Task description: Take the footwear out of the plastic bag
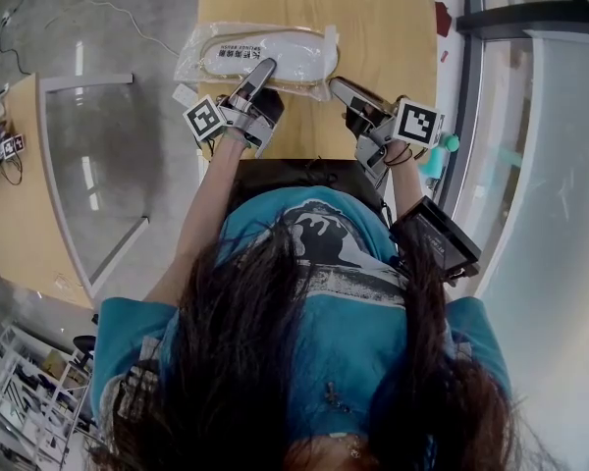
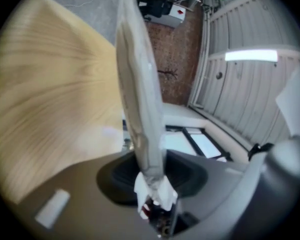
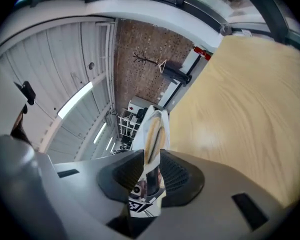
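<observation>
A clear plastic bag with white footwear inside lies across the wooden table. My left gripper is at the bag's near edge, my right gripper at its near right corner. In the left gripper view the bag runs edge-on up from between the pads, with my left gripper shut on its crumpled white end. In the right gripper view my right gripper is shut on the bag's edge, and a tan-rimmed sole shows through the film.
A small white tag lies at the table's left near corner. Left of the table is a glass-topped surface, to the right a glass wall. A dark device hangs at the person's right forearm.
</observation>
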A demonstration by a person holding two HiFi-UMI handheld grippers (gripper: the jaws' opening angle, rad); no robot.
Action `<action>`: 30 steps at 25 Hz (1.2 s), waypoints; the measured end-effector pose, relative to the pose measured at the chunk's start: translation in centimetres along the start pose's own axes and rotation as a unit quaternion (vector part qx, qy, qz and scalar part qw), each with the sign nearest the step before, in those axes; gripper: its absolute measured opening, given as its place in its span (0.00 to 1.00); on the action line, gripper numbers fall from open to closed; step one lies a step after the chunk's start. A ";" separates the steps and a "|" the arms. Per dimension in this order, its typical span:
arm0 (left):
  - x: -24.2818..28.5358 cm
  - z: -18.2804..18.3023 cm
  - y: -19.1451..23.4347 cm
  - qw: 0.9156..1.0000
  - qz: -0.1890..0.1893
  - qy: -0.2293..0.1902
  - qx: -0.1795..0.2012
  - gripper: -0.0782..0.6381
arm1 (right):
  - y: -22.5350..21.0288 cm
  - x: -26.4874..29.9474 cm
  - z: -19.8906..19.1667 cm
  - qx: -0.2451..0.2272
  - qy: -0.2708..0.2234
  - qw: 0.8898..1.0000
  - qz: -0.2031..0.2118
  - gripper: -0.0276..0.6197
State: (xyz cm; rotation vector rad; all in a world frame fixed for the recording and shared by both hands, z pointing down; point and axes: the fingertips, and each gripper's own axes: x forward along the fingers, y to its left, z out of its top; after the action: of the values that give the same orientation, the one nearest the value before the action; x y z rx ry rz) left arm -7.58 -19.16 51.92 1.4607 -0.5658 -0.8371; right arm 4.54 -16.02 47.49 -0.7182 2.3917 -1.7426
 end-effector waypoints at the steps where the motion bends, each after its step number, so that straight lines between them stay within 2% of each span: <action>1: 0.0 0.0 0.0 1.000 0.007 0.003 0.010 0.29 | 0.1 -0.3 0.3 -0.011 -0.003 1.000 -0.008 0.17; 4: 0.0 0.1 -0.1 1.000 0.002 0.010 0.005 0.29 | 1.2 -0.5 1.4 -0.037 -0.007 0.999 0.006 0.17; 8: 0.2 0.0 -0.8 1.000 -0.012 0.004 -0.021 0.29 | 2.5 0.4 0.7 -0.017 0.016 0.999 0.039 0.17; 11: 0.3 -0.1 -0.8 0.999 -0.017 0.004 -0.044 0.28 | 2.4 0.6 0.1 -0.017 0.025 0.999 0.037 0.17; 15: 0.4 0.2 -1.6 0.995 -0.048 -0.008 -0.091 0.27 | 2.1 0.8 -0.6 0.001 0.044 0.998 0.053 0.17; 23: 0.2 -0.1 -2.0 0.991 -0.059 -0.005 -0.120 0.26 | 1.5 0.6 -0.6 0.009 0.031 0.998 0.045 0.18; 25: 0.1 -0.2 -2.0 0.989 -0.066 -0.007 -0.129 0.26 | 1.7 0.5 -0.4 -0.002 0.031 0.999 0.044 0.22; 27: 0.1 -0.4 -2.0 0.991 -0.063 -0.001 -0.118 0.25 | 1.9 0.4 -0.2 -0.014 0.031 0.999 0.043 0.22; 30: 0.4 -0.6 -2.0 0.996 -0.050 0.029 -0.067 0.25 | 2.3 0.4 0.4 -0.040 0.026 0.998 0.031 0.22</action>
State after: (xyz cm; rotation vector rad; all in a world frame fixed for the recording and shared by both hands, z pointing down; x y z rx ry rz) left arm -7.14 -18.88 49.83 1.3946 -0.3878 -0.8918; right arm 3.61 -15.97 45.36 -0.6084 2.5024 -1.6713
